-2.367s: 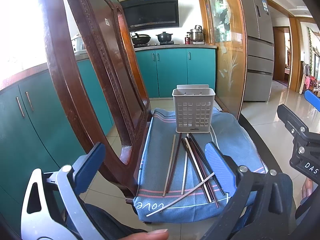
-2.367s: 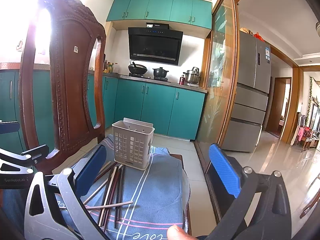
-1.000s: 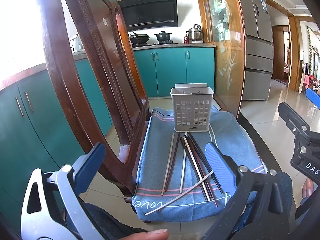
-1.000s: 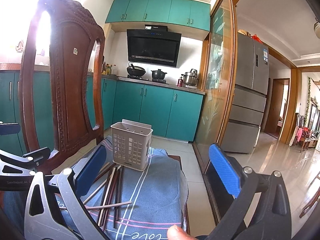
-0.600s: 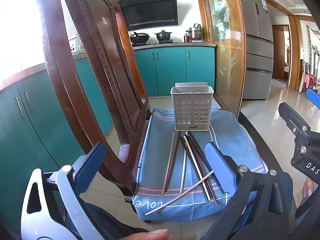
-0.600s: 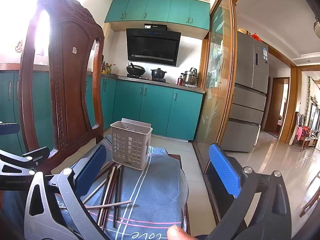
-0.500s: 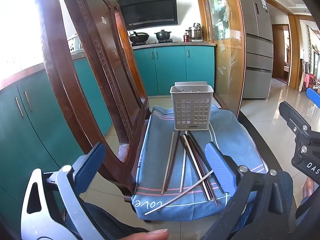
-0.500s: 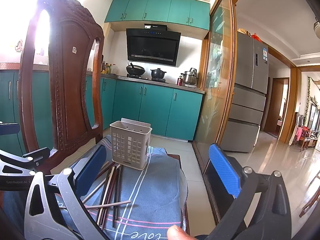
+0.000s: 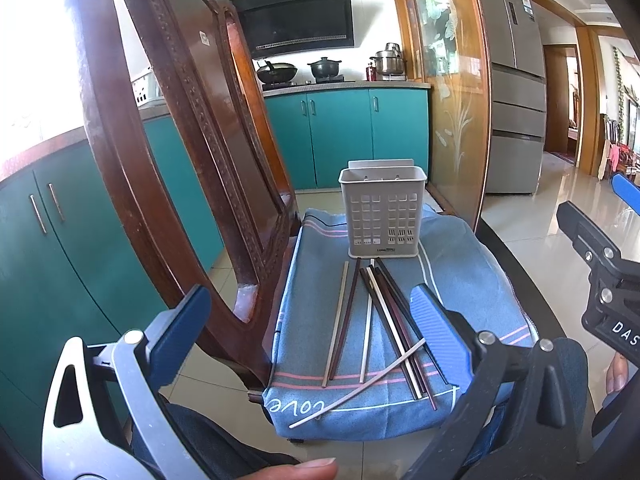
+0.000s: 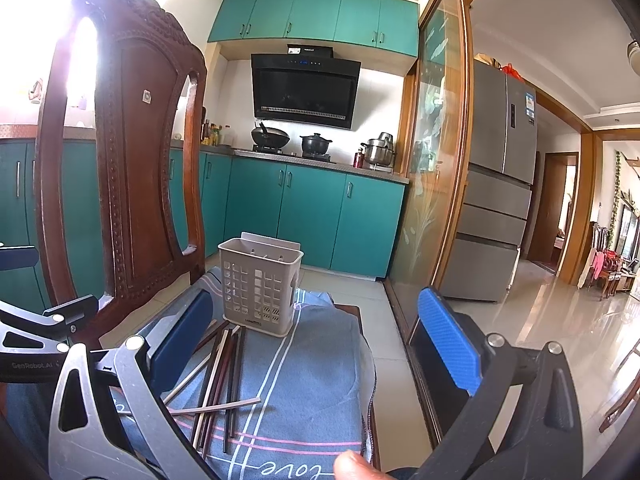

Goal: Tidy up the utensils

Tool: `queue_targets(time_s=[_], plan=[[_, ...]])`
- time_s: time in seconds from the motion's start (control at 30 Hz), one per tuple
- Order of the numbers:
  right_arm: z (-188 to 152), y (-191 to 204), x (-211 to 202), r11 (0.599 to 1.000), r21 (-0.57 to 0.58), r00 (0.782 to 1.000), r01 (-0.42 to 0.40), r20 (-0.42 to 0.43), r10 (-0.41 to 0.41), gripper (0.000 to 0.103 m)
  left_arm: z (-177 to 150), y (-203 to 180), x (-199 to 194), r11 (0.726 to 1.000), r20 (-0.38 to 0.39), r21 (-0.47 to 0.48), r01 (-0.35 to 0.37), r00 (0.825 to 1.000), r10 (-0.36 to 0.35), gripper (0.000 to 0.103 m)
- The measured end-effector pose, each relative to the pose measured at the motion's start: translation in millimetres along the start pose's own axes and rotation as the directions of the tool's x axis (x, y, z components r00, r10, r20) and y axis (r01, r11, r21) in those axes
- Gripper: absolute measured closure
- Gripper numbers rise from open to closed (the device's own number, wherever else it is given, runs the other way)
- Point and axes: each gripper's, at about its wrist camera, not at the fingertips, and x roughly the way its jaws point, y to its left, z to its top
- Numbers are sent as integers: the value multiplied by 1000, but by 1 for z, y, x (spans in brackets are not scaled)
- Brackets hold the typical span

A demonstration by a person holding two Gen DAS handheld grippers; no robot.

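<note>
Chopsticks (image 9: 376, 320) lie loose on the blue cloth (image 9: 472, 256) over the chair seat, just before the grey basket (image 9: 382, 216), exactly as a moment ago; nothing has shifted, so sorting has not begun. Left tongs (image 9: 308, 328) and right tongs (image 10: 320, 340) hover apart, empty (the basket looks empty too).

Glossy carved wooden chair (image 9: 192, 128) at ten o'clock; matt blue cloth (image 9: 460, 248) beneath a perforated matt grey plastic basket (image 9: 382, 216) and smooth chopsticks (image 9: 340, 320).
</note>
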Motion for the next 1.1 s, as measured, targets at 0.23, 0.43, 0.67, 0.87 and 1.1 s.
queue_targets(time_s=[0.23,0.43,0.67,0.87,1.1], plan=[[-1,-1,0,1000,2,1000,0,-1,0,3,-1,0,1,1000,-4,1,0,1000,0,4],[-2,0,1,1000,1,1000,2,-5,-2,3,-3,-2,3,1000,-11,4,1,1000,-1,4],[-4,0,3,1000,2,1000,1,-14,-1,3,-6,-4,7,1000,-27,16,1,1000,-1,4],[-4,1,4,1000,1,1000,-1,-19,1,3,-8,-3,9,1000,-39,20,-1,999,2,4],[-6,1,9,1000,1,999,0,-37,0,3,-12,-4,16,1000,-65,30,-4,998,6,4]])
